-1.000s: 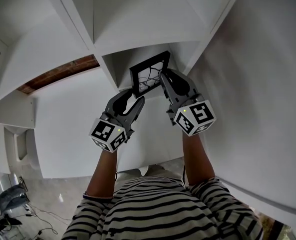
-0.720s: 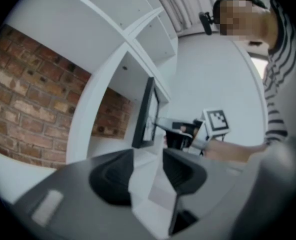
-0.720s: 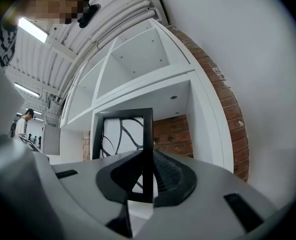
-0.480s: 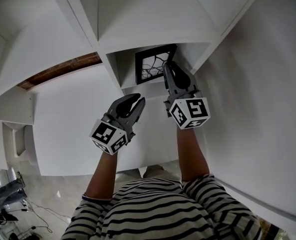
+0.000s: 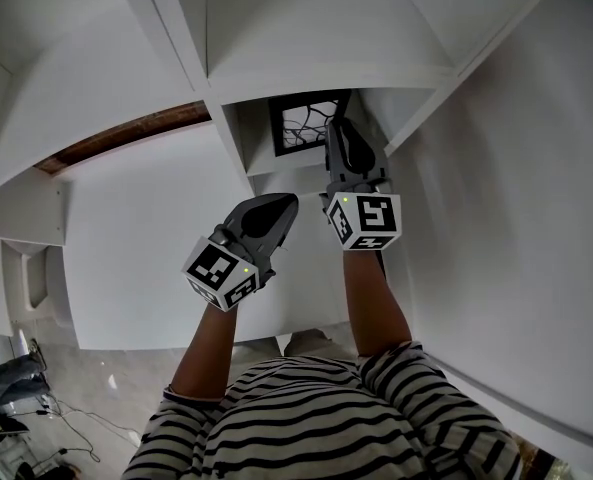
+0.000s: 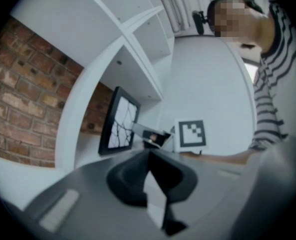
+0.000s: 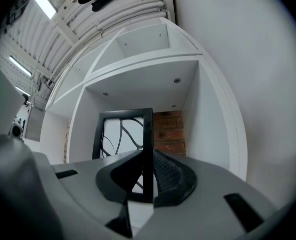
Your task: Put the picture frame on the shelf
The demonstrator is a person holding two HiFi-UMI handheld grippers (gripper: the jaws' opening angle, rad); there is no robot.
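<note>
The black picture frame (image 5: pixel 306 124) with a branch-line print stands upright inside a white shelf cubby (image 5: pixel 238 136). My right gripper (image 5: pixel 339 131) reaches into the cubby and is shut on the frame's right edge; in the right gripper view that edge (image 7: pixel 147 134) runs straight between the pads. My left gripper (image 5: pixel 287 205) hangs in front of and below the cubby, shut, with nothing between its jaws. The left gripper view shows the frame (image 6: pixel 119 120) from the side, with the right gripper (image 6: pixel 150 135) on it.
The white shelf unit has more cubbies above (image 5: pixel 306 18) and to the left (image 5: pixel 96 78). A brick wall (image 7: pixel 168 131) shows behind the cubby. A white side panel (image 5: pixel 516 188) runs along the right. A person's striped shirt (image 5: pixel 316 418) fills the bottom.
The left gripper has shut and drawn back from the frame's lower left corner. The right gripper has carried the frame deeper into the cubby.
</note>
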